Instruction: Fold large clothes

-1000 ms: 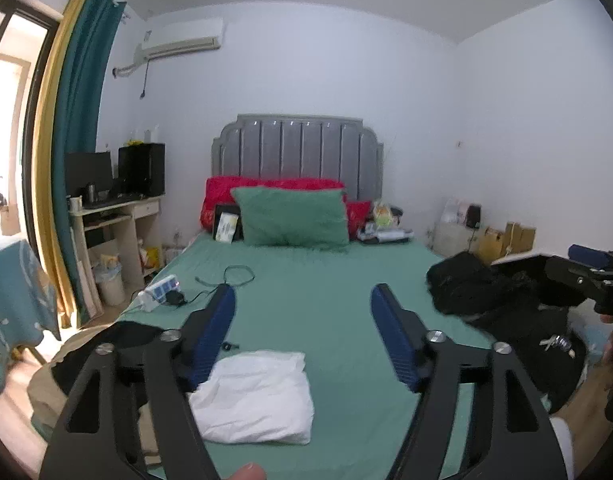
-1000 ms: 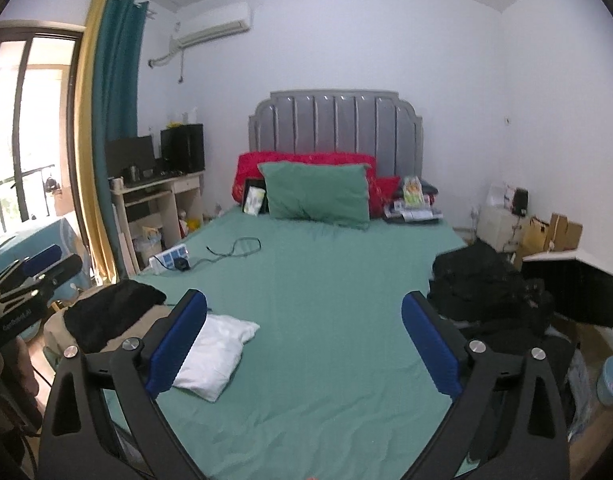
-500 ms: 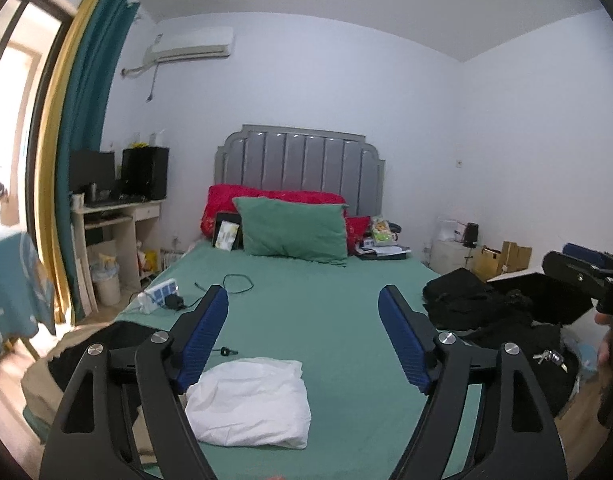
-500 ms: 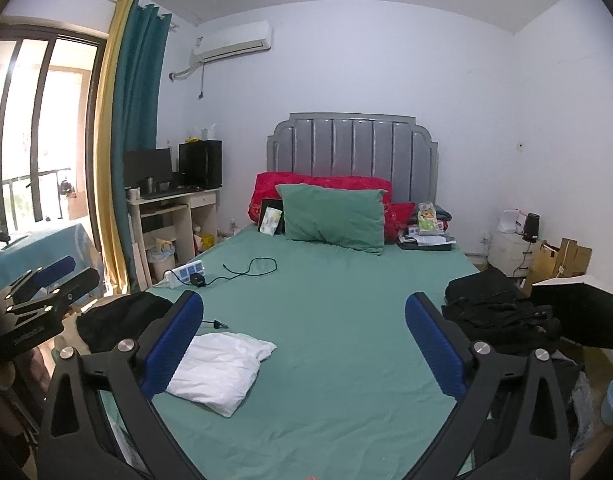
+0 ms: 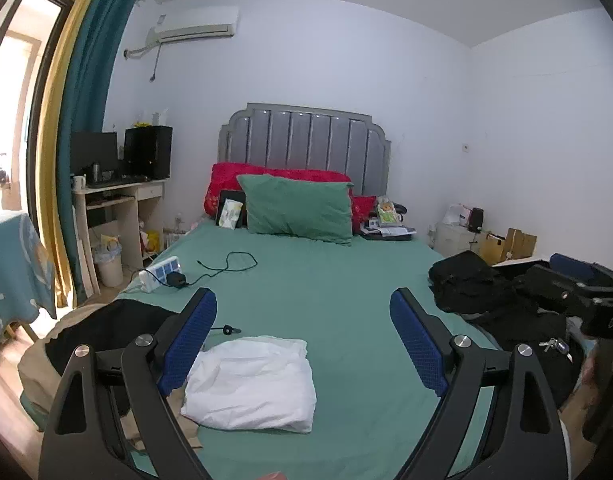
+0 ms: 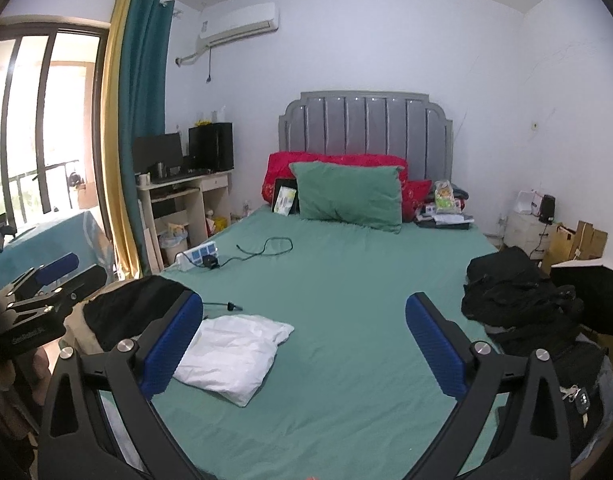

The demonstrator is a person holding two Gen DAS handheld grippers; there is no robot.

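Observation:
A folded white garment (image 5: 252,386) lies on the green bed sheet (image 5: 346,288) near the foot, left of centre; it also shows in the right wrist view (image 6: 230,354). A heap of black clothes (image 5: 490,300) sits at the bed's right edge, also in the right wrist view (image 6: 514,300). A black garment on beige cloth (image 6: 126,312) lies at the bed's left corner. My left gripper (image 5: 302,332) is open and empty above the foot of the bed. My right gripper (image 6: 304,330) is open and empty, held level beside it.
A power strip with a black cable (image 5: 162,276) lies on the bed's left side. Green and red pillows (image 5: 298,208) lean on the grey headboard. A desk (image 5: 114,216) stands left, cardboard boxes (image 5: 506,244) right. Keys (image 6: 578,396) lie on a dark bag.
Both grippers have tilted slightly upward and drawn back, so the room appears higher and more of the ceiling shows. Both stay open and empty. The clothes have not moved.

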